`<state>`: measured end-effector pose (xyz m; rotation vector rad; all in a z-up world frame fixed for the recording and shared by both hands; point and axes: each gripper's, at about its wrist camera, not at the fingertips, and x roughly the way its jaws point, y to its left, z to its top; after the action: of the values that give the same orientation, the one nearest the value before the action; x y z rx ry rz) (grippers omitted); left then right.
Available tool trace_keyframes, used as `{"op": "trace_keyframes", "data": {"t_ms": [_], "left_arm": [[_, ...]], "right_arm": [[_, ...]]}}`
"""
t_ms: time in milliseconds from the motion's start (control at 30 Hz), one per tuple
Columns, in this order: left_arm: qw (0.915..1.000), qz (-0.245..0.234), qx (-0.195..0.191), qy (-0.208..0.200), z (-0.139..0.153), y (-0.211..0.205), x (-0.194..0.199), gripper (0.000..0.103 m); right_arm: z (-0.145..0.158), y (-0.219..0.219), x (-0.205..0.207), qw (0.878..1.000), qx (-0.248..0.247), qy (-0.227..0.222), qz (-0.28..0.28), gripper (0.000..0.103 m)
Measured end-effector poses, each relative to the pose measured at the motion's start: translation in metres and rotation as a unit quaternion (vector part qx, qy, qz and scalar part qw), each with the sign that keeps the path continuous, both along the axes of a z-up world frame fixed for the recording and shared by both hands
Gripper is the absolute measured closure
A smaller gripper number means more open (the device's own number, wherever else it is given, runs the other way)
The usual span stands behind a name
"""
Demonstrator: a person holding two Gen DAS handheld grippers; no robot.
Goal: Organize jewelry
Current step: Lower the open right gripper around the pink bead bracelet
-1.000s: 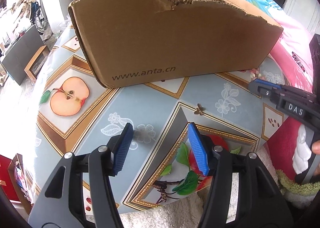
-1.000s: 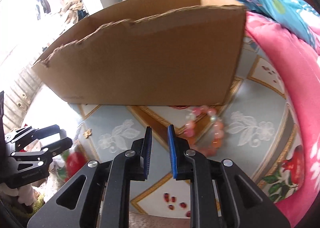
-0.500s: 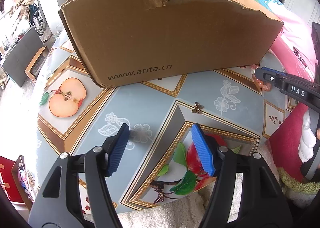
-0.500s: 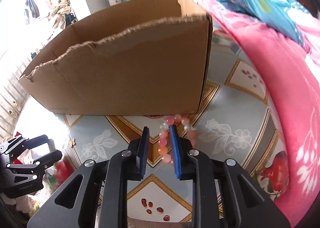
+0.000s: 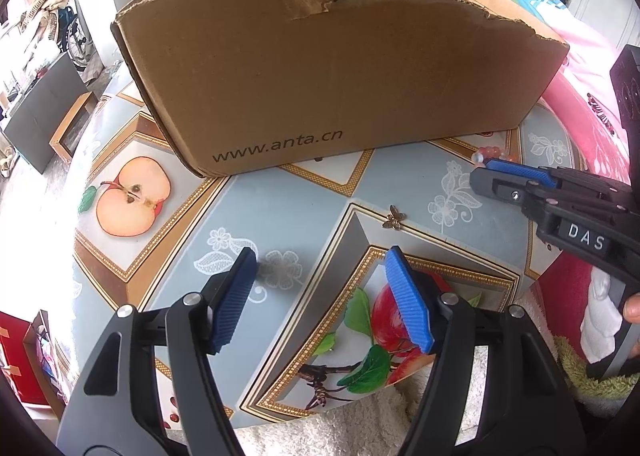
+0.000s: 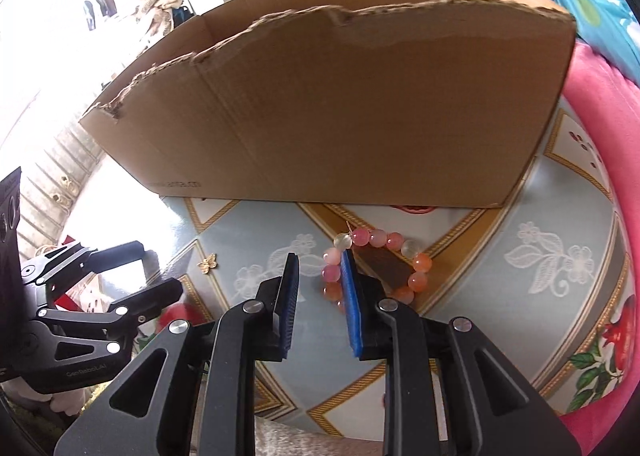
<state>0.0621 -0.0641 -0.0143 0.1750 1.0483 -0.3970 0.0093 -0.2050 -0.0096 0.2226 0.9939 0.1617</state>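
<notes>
A pink and orange bead bracelet [image 6: 404, 252] lies on the patterned table just in front of the torn cardboard box [image 6: 340, 111]. My right gripper [image 6: 320, 276] is open and low over the table; its right finger covers the bracelet's left side and nothing is held. In the left wrist view a few beads [image 5: 490, 153] show beyond the right gripper [image 5: 486, 171]. A small gold butterfly charm [image 5: 394, 217] lies ahead of my left gripper [image 5: 320, 272], which is open and empty. The charm also shows in the right wrist view [image 6: 208, 263].
The box [image 5: 340, 75] spans the back of the table [image 5: 280, 207]. Pink and blue bedding [image 6: 600, 103] lies to the right. A fluffy white cloth [image 5: 360, 428] edges the near side of the table. Furniture stands on the floor at left.
The right gripper has opened wider and moved so the bracelet's left side lies at its right finger. The left gripper stays open and has barely shifted.
</notes>
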Motion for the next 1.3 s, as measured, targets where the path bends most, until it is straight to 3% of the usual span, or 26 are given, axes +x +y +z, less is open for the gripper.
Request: {"op": "trace_keyframes", "data": {"t_ms": [433, 1000, 1200, 1300], "left_arm": [[1.0000, 0.002, 0.002, 0.001, -0.001, -0.002, 0.003, 0.038], [0.9999, 0.005, 0.016, 0.000, -0.003, -0.006, 0.006, 0.036], [0.9998, -0.004, -0.017, -0.003, 0.000, -0.005, 0.004, 0.037], [0.9987, -0.025, -0.043, -0.005, 0.004, -0.006, 0.000, 0.046]], "right_arm": [[0.004, 0.024, 0.004, 1.000, -0.011, -0.007, 0.021, 0.081], [-0.006, 0.014, 0.000, 0.999, -0.003, -0.020, 0.025, 0.082], [-0.009, 0.006, -0.004, 0.999, 0.008, -0.023, 0.025, 0.082], [-0.011, 0.001, -0.005, 0.999, 0.017, -0.026, 0.024, 0.082]]}}
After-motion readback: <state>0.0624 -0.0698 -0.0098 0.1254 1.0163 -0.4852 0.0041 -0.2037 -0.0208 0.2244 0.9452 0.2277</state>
